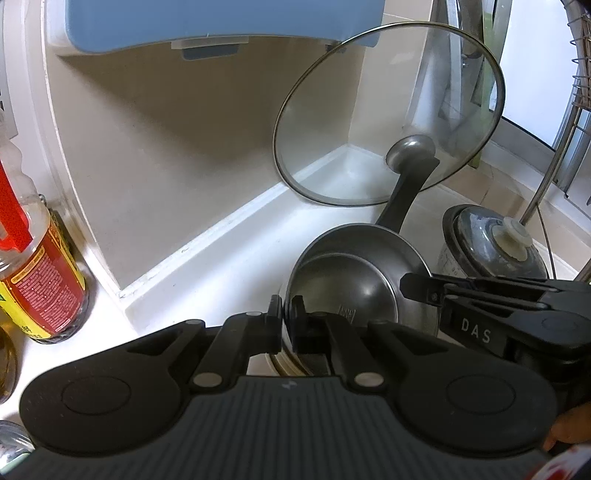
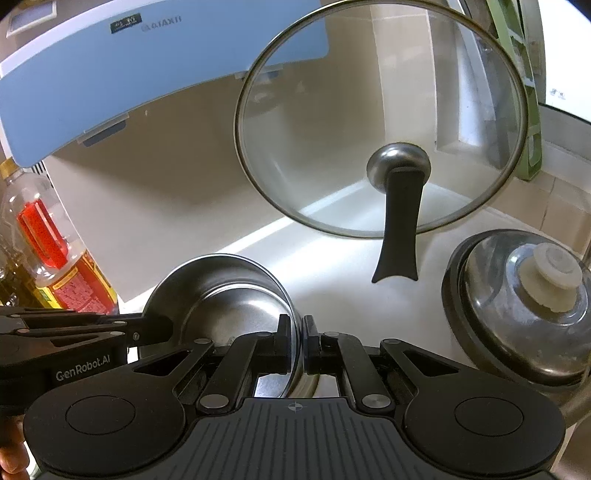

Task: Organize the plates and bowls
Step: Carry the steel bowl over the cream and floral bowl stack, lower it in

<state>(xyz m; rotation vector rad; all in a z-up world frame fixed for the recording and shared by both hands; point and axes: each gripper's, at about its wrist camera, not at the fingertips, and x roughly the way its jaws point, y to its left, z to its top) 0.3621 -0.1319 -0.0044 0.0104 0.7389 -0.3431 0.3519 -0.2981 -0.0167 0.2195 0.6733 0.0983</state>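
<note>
Nested stainless steel bowls [image 1: 351, 288] [image 2: 229, 299] sit low over the white counter, with a pale dish rim just showing beneath them. My left gripper [image 1: 285, 317] is shut on the bowls' left rim. My right gripper [image 2: 300, 339] is shut on the right rim; it also shows in the left wrist view [image 1: 413, 286], and the left gripper shows in the right wrist view [image 2: 162, 328]. Both hold the same stack from opposite sides.
A glass lid [image 1: 388, 110] [image 2: 380, 122] with a black handle leans in the corner behind. A lidded pot [image 1: 495, 243] [image 2: 524, 306] stands at the right. Oil bottles [image 1: 40, 288] [image 2: 62, 266] stand at the left. A blue appliance [image 1: 207, 22] [image 2: 147, 74] hangs overhead. A wire rack [image 1: 576, 110] stands at the far right.
</note>
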